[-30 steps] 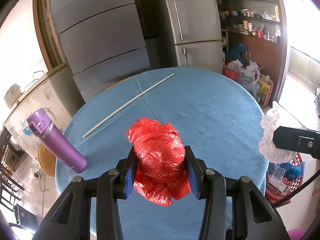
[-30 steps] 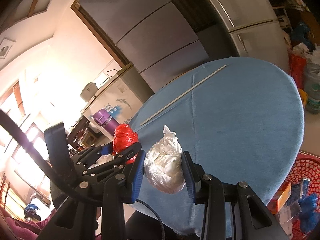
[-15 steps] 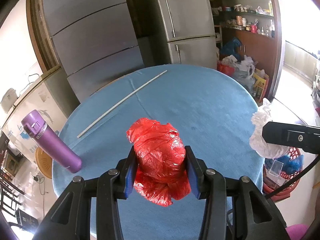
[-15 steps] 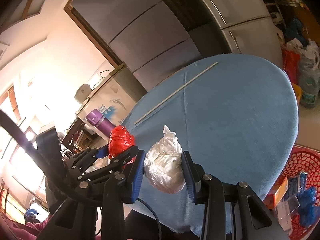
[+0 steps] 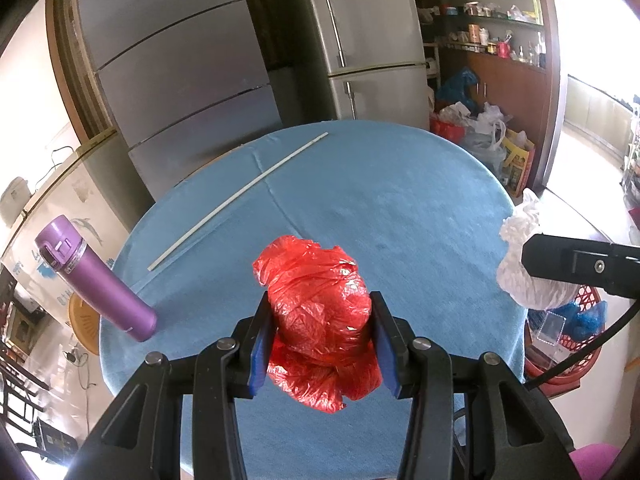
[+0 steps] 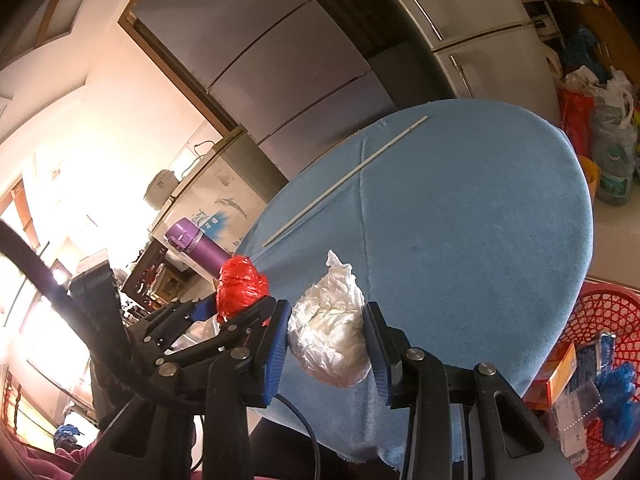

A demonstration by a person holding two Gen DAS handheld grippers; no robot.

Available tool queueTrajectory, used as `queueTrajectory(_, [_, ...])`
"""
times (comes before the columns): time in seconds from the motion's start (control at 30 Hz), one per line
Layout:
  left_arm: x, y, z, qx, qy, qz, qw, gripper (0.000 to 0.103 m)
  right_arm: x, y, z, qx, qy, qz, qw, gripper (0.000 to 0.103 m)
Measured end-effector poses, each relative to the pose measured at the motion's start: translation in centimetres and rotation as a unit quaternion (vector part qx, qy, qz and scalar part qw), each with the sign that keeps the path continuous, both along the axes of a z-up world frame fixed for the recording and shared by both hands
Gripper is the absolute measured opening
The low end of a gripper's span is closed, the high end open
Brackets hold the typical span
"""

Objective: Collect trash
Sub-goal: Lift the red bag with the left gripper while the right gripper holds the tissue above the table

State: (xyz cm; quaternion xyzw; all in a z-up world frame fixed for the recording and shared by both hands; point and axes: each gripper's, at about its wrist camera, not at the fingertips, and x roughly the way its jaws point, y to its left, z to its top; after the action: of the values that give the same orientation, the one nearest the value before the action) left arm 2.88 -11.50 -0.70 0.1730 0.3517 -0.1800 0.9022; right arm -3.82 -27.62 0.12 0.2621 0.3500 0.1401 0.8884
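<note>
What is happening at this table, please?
A person is collecting trash with two tools. The left hand-held gripper is shut on a red bag, and the right hand-held gripper is shut on a white bag. Both are held above the blue table. A red basket stands beside it.

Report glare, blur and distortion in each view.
Left wrist view: sharp, fisheye bends the grey refrigerator; window glare washes out the right edge. Right wrist view: tilted, left side blown out by sunlight; crumpled white plastic bag sharp.

Left claw (image 5: 322,346) grips crumpled red bag (image 5: 320,320).
</note>
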Motion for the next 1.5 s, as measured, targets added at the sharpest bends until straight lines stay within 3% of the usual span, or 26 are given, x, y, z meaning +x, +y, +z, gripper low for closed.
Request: queueTrajectory(1.5, [-0.5, -1.5, -0.3, 0.01, 0.001, -0.024, 0.9997, 0.047, -1.3, -1.8, 0.1, 0.01, -0.008, -0.016, 1.0, 0.04])
